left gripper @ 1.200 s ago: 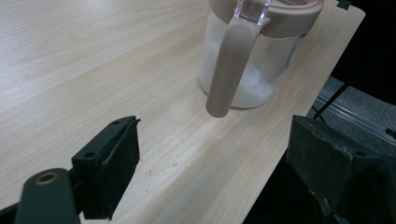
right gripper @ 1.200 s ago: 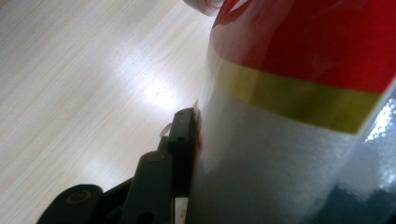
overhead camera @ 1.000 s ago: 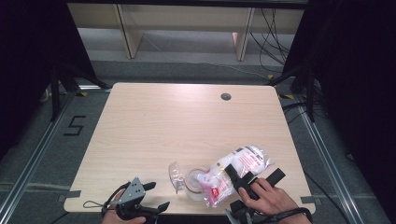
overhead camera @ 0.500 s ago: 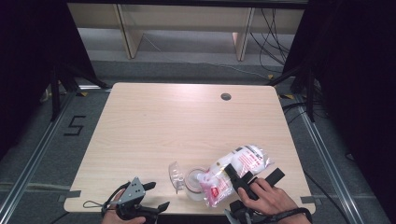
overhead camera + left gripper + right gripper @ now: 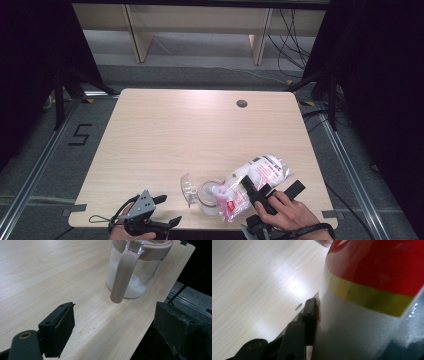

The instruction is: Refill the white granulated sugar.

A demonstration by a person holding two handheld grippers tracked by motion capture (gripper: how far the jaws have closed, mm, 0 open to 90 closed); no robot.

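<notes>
2 grippers are working at the near edge of the pale wooden table (image 5: 165, 130) in the high view. The right gripper (image 5: 257, 192) is pinching a clear plastic bag with red print and white grains (image 5: 252, 177), tilting its lower end over a clear glass jar with a pink rim and pink handle (image 5: 209, 197); the jar's clear lid (image 5: 187, 187) is standing open. The left gripper (image 5: 162, 210) is resting well apart from the jar, jaws spread, holding nothing.

In the left gripper view, the jar (image 5: 136, 272) is standing upright near the table's corner, with white grains in its bottom.

In the right gripper view, 1 jaw is pressing flat against the bag (image 5: 372, 290).

Pouring well probably means keeping the bag's mouth over the jar opening and raising its far end slowly, while the left gripper could be steadying the handle.
</notes>
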